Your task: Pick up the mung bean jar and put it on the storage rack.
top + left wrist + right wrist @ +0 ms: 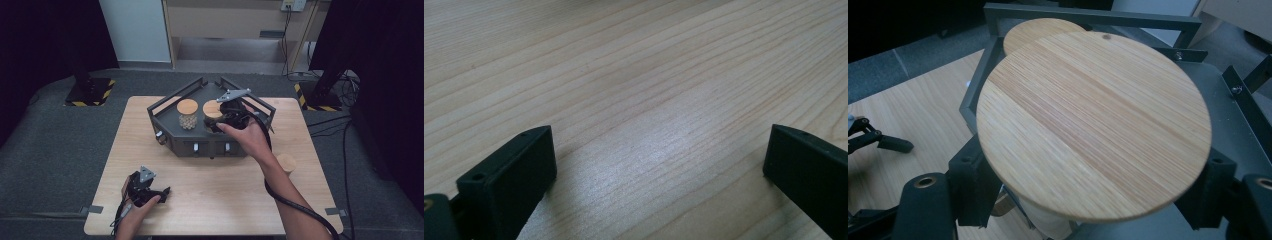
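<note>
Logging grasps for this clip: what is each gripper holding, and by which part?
Right gripper: jaws either side of the wooden-lidded jar, just under its lid; contact looks likely. Left gripper: open, nothing held.

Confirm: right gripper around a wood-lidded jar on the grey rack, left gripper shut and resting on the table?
Not quite. The left gripper is open: the left gripper view shows its jaws wide apart over bare table. The rest holds: the right gripper straddles the wood-lidded jar on the grey rack.

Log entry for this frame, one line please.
right tool: closed around wood-lidded jar in grey rack | left tool: open, idle over table | second jar: in rack | third jar: on table
</note>
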### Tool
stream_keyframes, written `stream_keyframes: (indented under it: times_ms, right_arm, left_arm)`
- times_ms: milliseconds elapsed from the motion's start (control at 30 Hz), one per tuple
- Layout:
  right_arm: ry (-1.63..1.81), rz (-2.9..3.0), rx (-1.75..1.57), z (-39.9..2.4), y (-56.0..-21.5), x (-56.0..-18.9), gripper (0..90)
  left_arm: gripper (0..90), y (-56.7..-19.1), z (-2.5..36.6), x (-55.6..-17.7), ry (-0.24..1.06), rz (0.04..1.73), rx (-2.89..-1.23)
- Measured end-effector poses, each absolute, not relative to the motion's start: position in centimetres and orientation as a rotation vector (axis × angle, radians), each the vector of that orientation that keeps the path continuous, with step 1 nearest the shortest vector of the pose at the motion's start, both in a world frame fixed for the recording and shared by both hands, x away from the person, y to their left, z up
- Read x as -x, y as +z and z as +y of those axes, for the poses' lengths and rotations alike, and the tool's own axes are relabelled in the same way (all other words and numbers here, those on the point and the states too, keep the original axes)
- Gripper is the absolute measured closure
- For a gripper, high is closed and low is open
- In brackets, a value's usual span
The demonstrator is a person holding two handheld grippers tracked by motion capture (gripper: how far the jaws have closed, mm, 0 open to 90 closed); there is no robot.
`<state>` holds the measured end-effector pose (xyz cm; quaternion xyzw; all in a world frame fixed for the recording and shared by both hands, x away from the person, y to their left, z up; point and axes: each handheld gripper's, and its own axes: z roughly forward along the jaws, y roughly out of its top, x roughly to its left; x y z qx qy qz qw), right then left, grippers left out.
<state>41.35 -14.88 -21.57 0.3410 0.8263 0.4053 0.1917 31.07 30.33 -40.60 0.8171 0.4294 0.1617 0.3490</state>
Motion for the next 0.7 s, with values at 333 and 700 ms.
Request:
stream_keyframes:
  times_ms: [333,700]
  right_arm:
    - [1.136,2.314,-0.986,-15.0,-22.0,-42.3,25.7]
    - [1.130,2.311,-1.007,-14.6,-22.4,-43.1,25.7]
  left_arm:
    - [0.0,-40.6,30.3,-31.1,0.419,1.114,-2.117]
    - [0.0,-40.6,30.3,-31.0,0.421,1.115,-2.117]
